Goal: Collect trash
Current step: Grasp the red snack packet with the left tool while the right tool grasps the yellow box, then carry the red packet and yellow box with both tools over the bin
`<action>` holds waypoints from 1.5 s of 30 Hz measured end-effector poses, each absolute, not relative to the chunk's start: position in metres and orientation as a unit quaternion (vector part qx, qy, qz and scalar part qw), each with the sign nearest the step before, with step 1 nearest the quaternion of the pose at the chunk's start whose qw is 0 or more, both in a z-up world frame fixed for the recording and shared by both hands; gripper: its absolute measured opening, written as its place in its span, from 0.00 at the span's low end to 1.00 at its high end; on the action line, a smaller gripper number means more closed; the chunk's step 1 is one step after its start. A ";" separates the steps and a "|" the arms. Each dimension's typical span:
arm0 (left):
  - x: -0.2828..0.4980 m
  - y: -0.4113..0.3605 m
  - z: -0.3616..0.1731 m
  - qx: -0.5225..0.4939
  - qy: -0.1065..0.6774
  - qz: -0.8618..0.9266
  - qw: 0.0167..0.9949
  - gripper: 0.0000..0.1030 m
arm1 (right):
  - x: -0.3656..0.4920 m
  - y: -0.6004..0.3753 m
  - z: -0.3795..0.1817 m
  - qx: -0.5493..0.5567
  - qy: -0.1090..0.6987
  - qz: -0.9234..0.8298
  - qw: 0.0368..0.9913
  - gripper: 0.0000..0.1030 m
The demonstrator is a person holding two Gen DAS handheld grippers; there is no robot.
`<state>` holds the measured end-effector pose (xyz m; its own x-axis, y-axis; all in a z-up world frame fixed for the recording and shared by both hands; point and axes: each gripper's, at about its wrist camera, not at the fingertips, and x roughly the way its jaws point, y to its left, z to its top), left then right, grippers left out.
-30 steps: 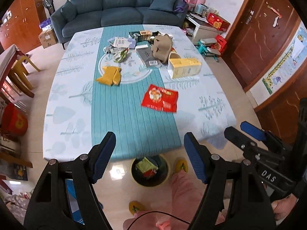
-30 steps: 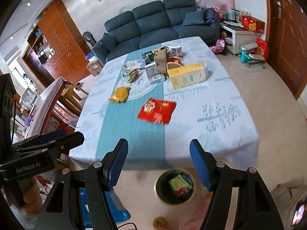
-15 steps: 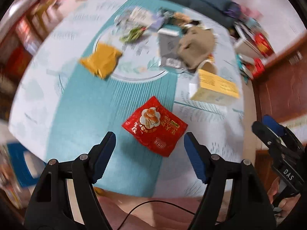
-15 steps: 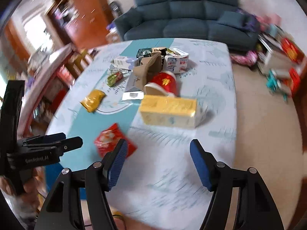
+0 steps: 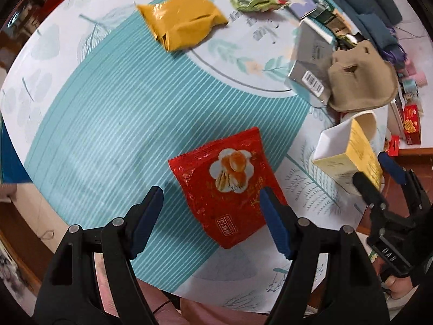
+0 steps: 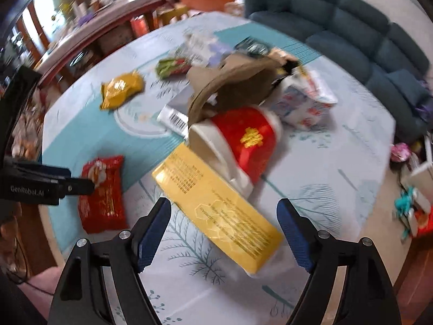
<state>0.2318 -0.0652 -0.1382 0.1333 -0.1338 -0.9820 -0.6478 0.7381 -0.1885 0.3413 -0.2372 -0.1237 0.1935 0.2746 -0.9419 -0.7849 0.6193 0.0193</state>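
Note:
A red snack packet [image 5: 230,187] lies flat on the teal runner, right in front of my open left gripper [image 5: 213,216], whose right finger overlaps its edge. It also shows in the right wrist view [image 6: 102,192]. My open right gripper [image 6: 224,233] hovers just above a yellow carton [image 6: 216,205] lying on the tablecloth; the carton also shows at the right of the left wrist view [image 5: 349,154]. Further back lie a yellow packet [image 5: 184,21], a red paper cup [image 6: 243,140] on its side, a brown paper tray [image 5: 360,78] and a green wrapper [image 5: 257,1].
A silver box [image 5: 311,59] with a barcode and more papers lie at the table's far side. A white patterned bag [image 6: 305,103] lies behind the cup. A dark blue sofa [image 6: 360,29] stands beyond the table. The table's near edge [image 5: 216,295] is right below my left gripper.
Both grippers have moved forward and down over the table. The left closed in on the red packet, the right on the yellow carton. The floor bin has left both views.

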 end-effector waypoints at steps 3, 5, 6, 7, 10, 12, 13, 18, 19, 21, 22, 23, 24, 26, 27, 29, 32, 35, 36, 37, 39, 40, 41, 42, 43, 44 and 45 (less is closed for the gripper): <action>0.233 -0.068 -0.147 -0.317 0.640 0.193 0.673 0.69 | 0.336 -0.237 -0.130 -0.250 0.527 0.377 0.719 0.76; 0.236 -0.073 -0.153 -0.320 0.646 0.196 0.665 0.69 | 0.332 -0.237 -0.133 -0.250 0.533 0.382 0.712 0.61; 0.237 -0.075 -0.153 -0.316 0.647 0.200 0.664 0.69 | 0.332 -0.238 -0.136 -0.246 0.540 0.383 0.707 0.52; 0.241 -0.080 -0.154 -0.312 0.647 0.204 0.665 0.69 | 0.330 -0.237 -0.137 -0.243 0.545 0.385 0.704 0.50; 0.251 -0.089 -0.155 -0.299 0.654 0.212 0.662 0.71 | 0.326 -0.241 -0.137 -0.245 0.547 0.382 0.704 0.48; 0.258 -0.094 -0.158 -0.292 0.661 0.222 0.655 0.74 | 0.321 -0.243 -0.136 -0.240 0.549 0.386 0.701 0.47; 0.261 -0.097 -0.159 -0.288 0.664 0.229 0.651 0.76 | 0.316 -0.243 -0.135 -0.240 0.550 0.386 0.701 0.47; 0.273 -0.103 -0.164 -0.277 0.673 0.249 0.639 0.78 | 0.302 -0.245 -0.132 -0.238 0.551 0.384 0.702 0.47; 0.273 -0.104 -0.164 -0.275 0.673 0.248 0.641 0.73 | 0.300 -0.245 -0.132 -0.237 0.551 0.381 0.704 0.47; 0.274 -0.108 -0.157 -0.260 0.668 0.247 0.652 0.45 | 0.296 -0.247 -0.132 -0.224 0.557 0.378 0.705 0.46; 0.274 -0.111 -0.151 -0.249 0.665 0.239 0.662 0.22 | 0.295 -0.246 -0.132 -0.218 0.558 0.377 0.706 0.46; 0.274 -0.113 -0.149 -0.246 0.667 0.226 0.666 0.15 | 0.293 -0.246 -0.132 -0.211 0.560 0.375 0.708 0.46; 0.273 -0.115 -0.148 -0.252 0.669 0.209 0.667 0.08 | 0.292 -0.248 -0.132 -0.206 0.561 0.374 0.709 0.46; 0.268 -0.114 -0.145 -0.253 0.668 0.198 0.671 0.04 | 0.289 -0.249 -0.130 -0.195 0.563 0.371 0.712 0.45; 0.266 -0.114 -0.143 -0.251 0.666 0.191 0.676 0.02 | 0.287 -0.249 -0.130 -0.191 0.562 0.369 0.715 0.44; 0.259 -0.112 -0.139 -0.249 0.662 0.179 0.683 0.00 | 0.284 -0.249 -0.127 -0.184 0.561 0.365 0.720 0.44; 0.245 -0.108 -0.127 -0.259 0.653 0.159 0.694 0.00 | 0.280 -0.250 -0.119 -0.161 0.561 0.361 0.727 0.44; 0.232 -0.099 -0.112 -0.261 0.642 0.135 0.708 0.00 | 0.273 -0.251 -0.108 -0.139 0.560 0.357 0.735 0.44; 0.228 -0.097 -0.106 -0.260 0.638 0.130 0.713 0.00 | 0.270 -0.251 -0.104 -0.132 0.559 0.356 0.738 0.44; 0.221 -0.095 -0.097 -0.257 0.633 0.123 0.720 0.00 | 0.267 -0.250 -0.101 -0.127 0.559 0.354 0.739 0.44; 0.211 -0.086 -0.088 -0.254 0.625 0.113 0.729 0.00 | 0.258 -0.249 -0.094 -0.112 0.559 0.350 0.743 0.43; 0.204 -0.078 -0.081 -0.249 0.620 0.106 0.736 0.00 | 0.254 -0.248 -0.091 -0.106 0.559 0.349 0.745 0.43; 0.200 -0.075 -0.074 -0.247 0.617 0.101 0.741 0.00 | 0.248 -0.247 -0.088 -0.100 0.559 0.347 0.746 0.43; 0.195 -0.069 -0.070 -0.243 0.613 0.096 0.745 0.00 | 0.242 -0.245 -0.085 -0.093 0.560 0.345 0.748 0.43; 0.189 -0.061 -0.065 -0.238 0.609 0.090 0.751 0.00 | 0.235 -0.243 -0.082 -0.086 0.559 0.342 0.750 0.43; 0.182 -0.055 -0.059 -0.231 0.604 0.083 0.758 0.00 | 0.229 -0.242 -0.080 -0.081 0.559 0.340 0.752 0.43; 0.175 -0.044 -0.057 -0.226 0.600 0.077 0.763 0.00 | 0.220 -0.239 -0.076 -0.076 0.558 0.335 0.755 0.43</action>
